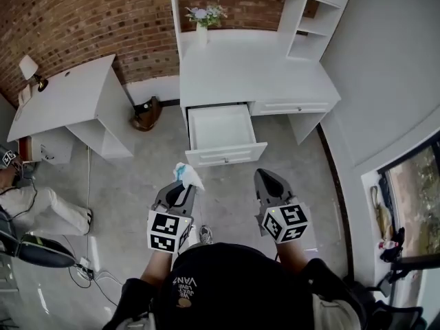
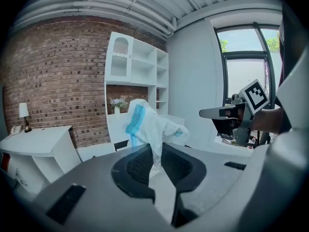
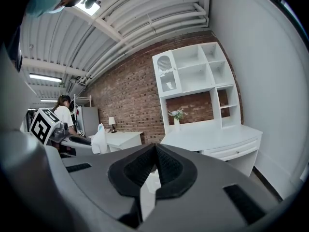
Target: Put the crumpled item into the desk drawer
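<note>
Left gripper (image 1: 184,186) pinches the wad (image 1: 188,175); right gripper (image 1: 265,177) is closed, empty. Carry the wad toward twelve o'clock, over the drawer (image 1: 221,129), before releasing.

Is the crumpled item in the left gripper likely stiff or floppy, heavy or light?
Probably floppy: the crumpled item flares in creased folds above the left gripper, which pinches only a thin edge. Likely light, since that small pinch holds it up. It may flutter rather than drop straight.
</note>
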Action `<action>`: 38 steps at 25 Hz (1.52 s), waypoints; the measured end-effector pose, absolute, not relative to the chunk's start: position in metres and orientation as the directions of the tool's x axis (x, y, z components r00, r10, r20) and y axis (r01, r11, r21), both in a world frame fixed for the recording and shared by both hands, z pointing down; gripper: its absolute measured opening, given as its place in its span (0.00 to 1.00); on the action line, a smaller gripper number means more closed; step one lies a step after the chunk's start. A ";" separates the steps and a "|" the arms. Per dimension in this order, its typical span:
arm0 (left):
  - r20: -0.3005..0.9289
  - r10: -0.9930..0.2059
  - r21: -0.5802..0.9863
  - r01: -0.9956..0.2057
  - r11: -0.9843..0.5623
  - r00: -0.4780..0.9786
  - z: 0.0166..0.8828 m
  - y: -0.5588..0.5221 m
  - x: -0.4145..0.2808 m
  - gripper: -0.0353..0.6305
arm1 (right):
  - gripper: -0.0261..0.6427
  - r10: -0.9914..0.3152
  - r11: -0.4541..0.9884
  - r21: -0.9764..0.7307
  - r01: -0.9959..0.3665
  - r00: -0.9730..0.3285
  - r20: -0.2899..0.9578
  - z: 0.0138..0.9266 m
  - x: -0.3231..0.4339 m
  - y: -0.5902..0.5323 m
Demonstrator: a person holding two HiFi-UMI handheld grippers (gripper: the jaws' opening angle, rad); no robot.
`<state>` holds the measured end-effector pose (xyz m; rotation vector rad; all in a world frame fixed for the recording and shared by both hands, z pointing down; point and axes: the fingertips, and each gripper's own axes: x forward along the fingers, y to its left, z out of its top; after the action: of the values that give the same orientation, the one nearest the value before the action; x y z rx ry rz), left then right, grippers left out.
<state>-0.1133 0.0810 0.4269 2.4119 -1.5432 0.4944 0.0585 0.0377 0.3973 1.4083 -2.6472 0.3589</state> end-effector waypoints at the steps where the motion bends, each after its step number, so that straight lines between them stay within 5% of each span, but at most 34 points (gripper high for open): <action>1: 0.407 -0.824 0.016 -0.905 -0.425 0.394 0.429 0.074 -0.121 0.13 | 0.04 -0.805 0.532 -0.151 -0.833 -0.553 0.215 0.398 0.051 0.032; 15: 0.474 -0.741 0.004 -0.842 -0.539 0.476 0.467 -0.023 -0.129 0.13 | 0.04 -0.871 0.384 -0.202 -0.901 -0.426 0.247 0.428 0.059 -0.026; 38: 0.663 -0.653 -0.001 -0.872 -0.489 0.365 0.596 -0.245 -0.071 0.13 | 0.04 -0.745 0.504 -0.229 -0.833 -0.553 0.373 0.497 0.104 -0.228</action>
<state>-0.0709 -0.2454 0.5957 2.2803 -1.3368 0.8656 0.1043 -0.2279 0.4974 1.3452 -2.5213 0.5679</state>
